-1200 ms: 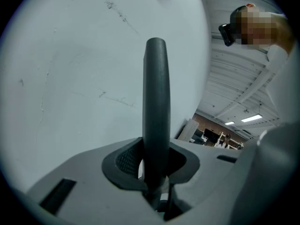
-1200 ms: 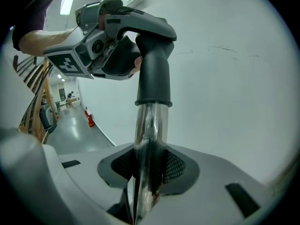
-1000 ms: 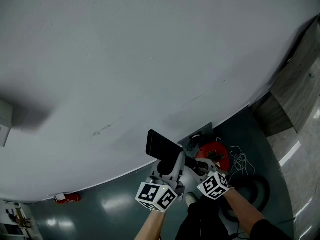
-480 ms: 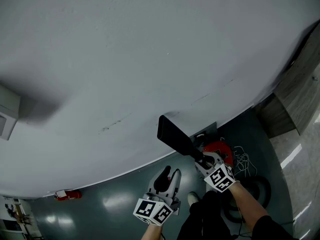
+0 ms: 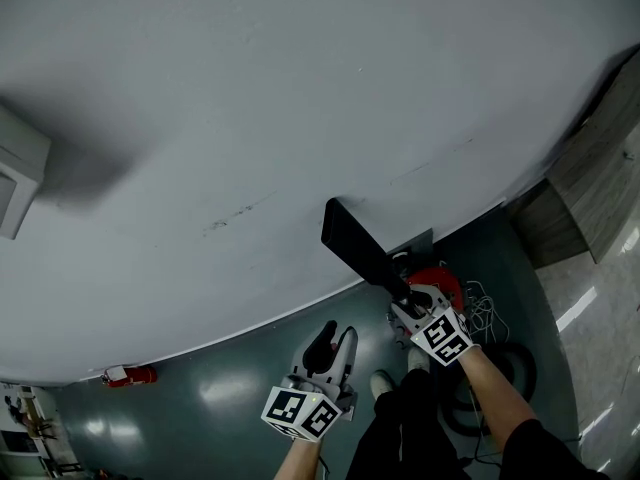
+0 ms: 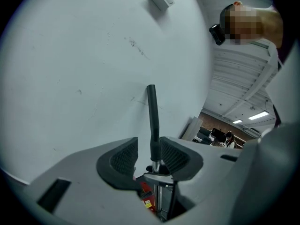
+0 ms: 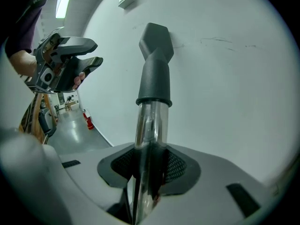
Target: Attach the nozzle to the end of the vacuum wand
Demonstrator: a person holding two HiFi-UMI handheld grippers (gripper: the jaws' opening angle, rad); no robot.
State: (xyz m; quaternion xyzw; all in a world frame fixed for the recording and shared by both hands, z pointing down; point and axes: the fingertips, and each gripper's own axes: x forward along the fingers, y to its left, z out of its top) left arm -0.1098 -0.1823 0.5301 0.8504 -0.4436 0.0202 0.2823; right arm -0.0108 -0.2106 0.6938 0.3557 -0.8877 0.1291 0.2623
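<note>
The black flat nozzle [image 5: 350, 240] sits on the end of the chrome vacuum wand [image 7: 146, 125] and points up at the white wall. My right gripper [image 5: 412, 305] is shut on the wand just below the nozzle's collar [image 7: 153, 100]. My left gripper [image 5: 333, 338] hangs lower left of the nozzle and apart from it. Its jaws have just been opening and stand open with nothing between them. In the left gripper view the nozzle [image 6: 151, 114] shows edge-on beyond the pads [image 6: 123, 157]. The right gripper view shows the left gripper [image 7: 77, 64] at the upper left.
The red vacuum body [image 5: 440, 290] stands on the floor by the wall, with white cables [image 5: 484, 320] and a black hose coil [image 5: 512, 376] beside it. A red extinguisher [image 5: 124, 375] stands at the far left. A wooden cabinet [image 5: 590, 183] is at the right.
My left gripper has let go near the nozzle's base, opened and drawn back down and left. The nozzle stays on the wand, which the right gripper still holds.
</note>
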